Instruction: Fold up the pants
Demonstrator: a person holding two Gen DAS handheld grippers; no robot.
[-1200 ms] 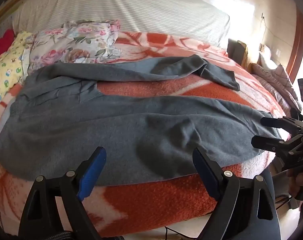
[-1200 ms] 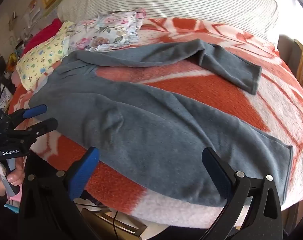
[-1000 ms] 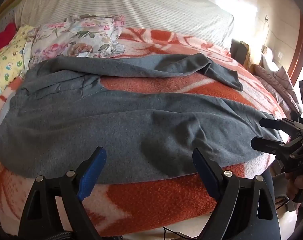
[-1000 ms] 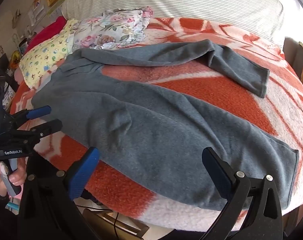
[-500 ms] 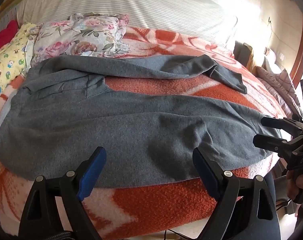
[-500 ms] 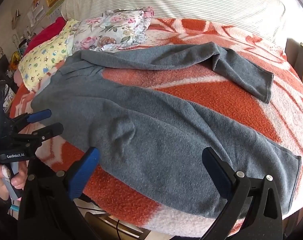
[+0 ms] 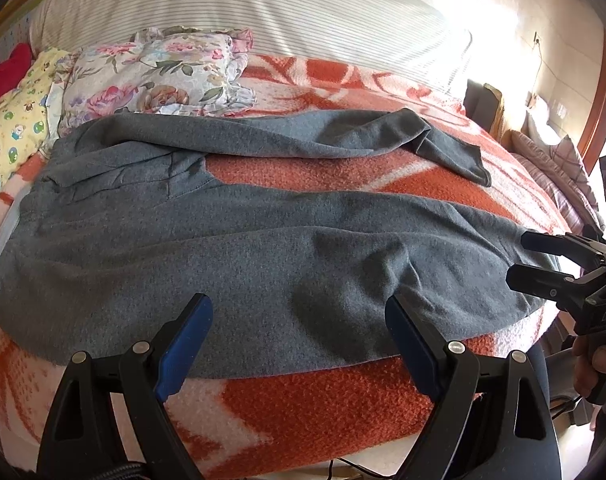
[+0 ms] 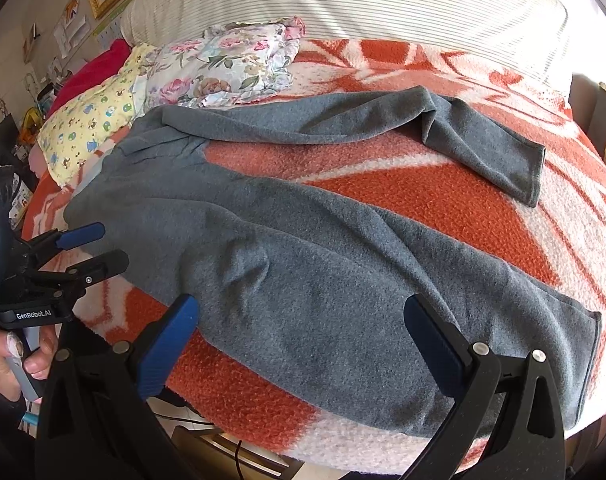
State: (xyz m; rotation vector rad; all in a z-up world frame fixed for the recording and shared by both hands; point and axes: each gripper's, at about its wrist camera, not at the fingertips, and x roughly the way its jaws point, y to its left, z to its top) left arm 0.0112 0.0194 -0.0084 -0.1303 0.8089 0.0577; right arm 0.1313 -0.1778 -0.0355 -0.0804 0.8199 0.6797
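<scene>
left gripper (image 7: 299, 340): jaws apart, empty, over near leg | pants (image 7: 243, 248): spread flat on bed (image 7: 323, 396), waist left, far leg's hem half doubled over | right gripper (image 8: 301, 338): jaws spread, empty, by cuff | both slightly nearer than a second ago

Bright daylight, sharp pics, heavy fisheye warp.
Glare blew out the wall (image 7: 499, 12) top right; dark vignette at corners; soft shadows in pants (image 7: 263, 248) folds.
</scene>
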